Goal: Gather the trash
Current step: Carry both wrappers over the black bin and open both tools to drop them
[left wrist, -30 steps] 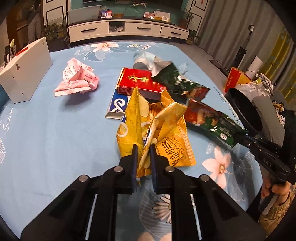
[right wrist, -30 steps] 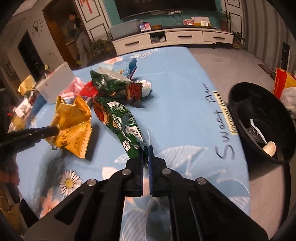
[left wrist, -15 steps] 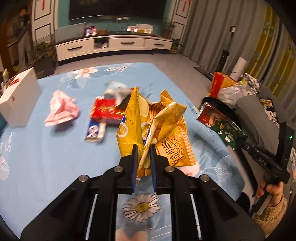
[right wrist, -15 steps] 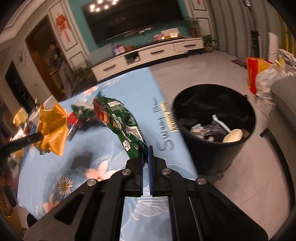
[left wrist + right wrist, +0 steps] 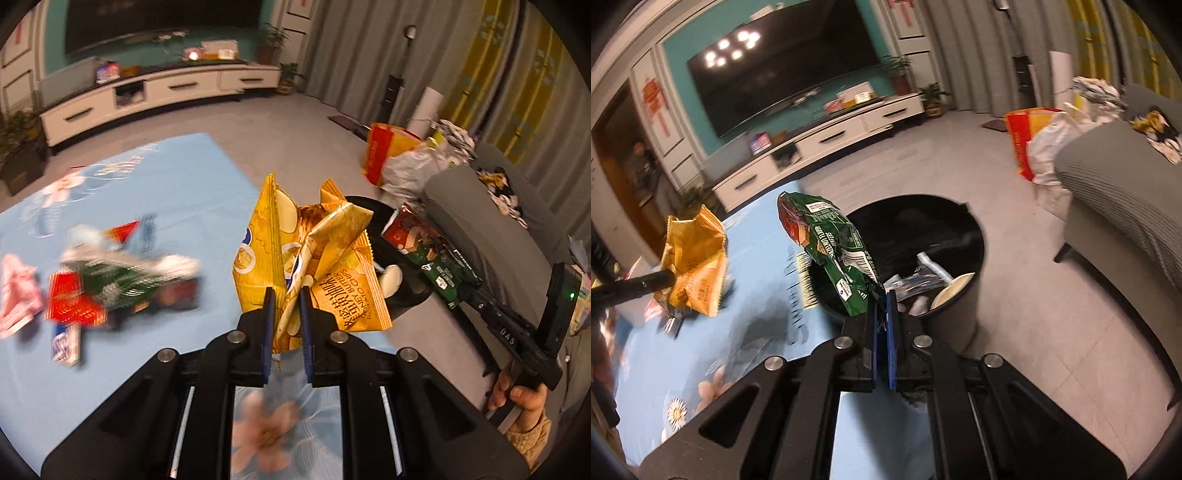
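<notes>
My left gripper (image 5: 286, 295) is shut on a crumpled yellow chip bag (image 5: 314, 258), held above the right edge of the blue table. My right gripper (image 5: 881, 299) is shut on a green snack bag (image 5: 834, 247) that hangs over the rim of the black trash bin (image 5: 964, 229). The bin holds several pieces of trash. In the left wrist view the green snack bag (image 5: 432, 254) and the right gripper (image 5: 465, 295) show over the black trash bin (image 5: 402, 291). In the right wrist view the yellow chip bag (image 5: 694, 258) hangs at the left, on the left gripper (image 5: 670, 275).
More litter lies on the blue flowered tablecloth (image 5: 177, 192): a red packet (image 5: 70, 302), a dark green wrapper (image 5: 122, 277), pink paper (image 5: 14, 291). A grey sofa (image 5: 1123, 195) stands right of the bin, with bags (image 5: 1030, 140) behind it. A TV cabinet (image 5: 155, 96) lines the far wall.
Both grippers have swung to the right with their bags, off the table's middle toward the bin. The green bag now hangs over the bin's rim; the yellow bag is at the table's edge.
</notes>
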A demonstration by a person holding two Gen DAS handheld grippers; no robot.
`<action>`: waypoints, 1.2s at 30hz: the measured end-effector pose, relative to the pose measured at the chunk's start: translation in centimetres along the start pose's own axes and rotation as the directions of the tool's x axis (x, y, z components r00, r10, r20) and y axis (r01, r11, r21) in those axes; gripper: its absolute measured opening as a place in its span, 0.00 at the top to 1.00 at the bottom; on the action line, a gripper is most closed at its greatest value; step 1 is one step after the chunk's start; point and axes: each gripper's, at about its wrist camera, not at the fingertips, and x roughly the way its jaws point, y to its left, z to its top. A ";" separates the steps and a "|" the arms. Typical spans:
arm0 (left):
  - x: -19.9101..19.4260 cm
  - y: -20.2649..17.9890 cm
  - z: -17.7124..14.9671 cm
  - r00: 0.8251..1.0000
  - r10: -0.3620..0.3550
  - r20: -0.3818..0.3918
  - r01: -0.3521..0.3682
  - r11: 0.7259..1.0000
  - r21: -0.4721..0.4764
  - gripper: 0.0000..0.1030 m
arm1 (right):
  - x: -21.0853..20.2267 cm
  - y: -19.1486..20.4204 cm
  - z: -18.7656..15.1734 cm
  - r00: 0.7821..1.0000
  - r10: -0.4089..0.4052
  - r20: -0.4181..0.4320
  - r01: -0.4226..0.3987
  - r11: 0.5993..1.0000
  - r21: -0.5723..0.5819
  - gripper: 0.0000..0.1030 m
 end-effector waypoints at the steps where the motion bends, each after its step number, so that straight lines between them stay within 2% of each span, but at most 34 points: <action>1: 1.0 -0.7 0.7 1.000 -0.027 -0.011 0.027 1.000 -0.001 0.86 | 0.1 -0.4 0.1 1.000 -0.006 0.003 0.006 1.000 0.007 0.95; 6: 4.5 -2.7 2.9 0.993 -0.109 -0.044 0.109 0.994 -0.013 0.86 | 0.9 -2.3 0.3 0.999 -0.036 0.010 0.036 0.998 0.044 0.95; 12: 8.8 -5.1 4.4 0.985 -0.147 -0.088 0.147 0.989 -0.013 0.86 | 2.1 -3.8 0.5 0.996 -0.091 -0.002 0.091 0.994 0.065 0.95; 15: 11.0 -6.4 4.7 0.983 -0.147 -0.107 0.148 0.989 -0.006 0.86 | 2.8 -4.1 0.8 0.993 -0.121 -0.007 0.121 0.990 0.068 0.95; 22: 13.7 -8.6 4.8 0.986 -0.103 -0.129 0.108 0.994 0.034 0.82 | 4.8 -4.9 1.6 0.990 -0.134 -0.038 0.137 0.987 0.085 0.95; 25: 14.6 -9.3 4.9 0.987 -0.082 -0.136 0.090 0.995 0.051 0.73 | 5.8 -4.6 1.9 0.991 -0.119 -0.058 0.124 0.989 0.085 0.91; 27: 14.9 -9.5 4.9 0.989 -0.069 -0.131 0.077 0.996 0.055 0.58 | 6.1 -4.6 2.1 0.991 -0.112 -0.067 0.118 0.989 0.087 0.79; 29: 14.8 -9.4 4.8 0.989 -0.063 -0.130 0.072 0.996 0.060 0.54 | 6.2 -4.7 1.9 0.993 -0.099 -0.069 0.106 0.989 0.101 0.58; 30: 14.7 -9.4 4.6 0.990 -0.061 -0.130 0.070 0.995 0.065 0.48 | 6.1 -4.8 1.7 0.994 -0.087 -0.067 0.094 0.989 0.113 0.57; 34: 13.5 -9.4 3.9 0.993 -0.019 -0.116 0.031 0.994 0.106 0.40 | 5.4 -4.7 1.3 0.995 -0.078 -0.066 0.085 0.990 0.113 0.57; 36: 12.9 -9.4 3.6 0.994 0.004 -0.114 0.010 0.993 0.119 0.29 | 4.9 -4.4 1.1 0.995 -0.073 -0.064 0.080 0.991 0.107 0.56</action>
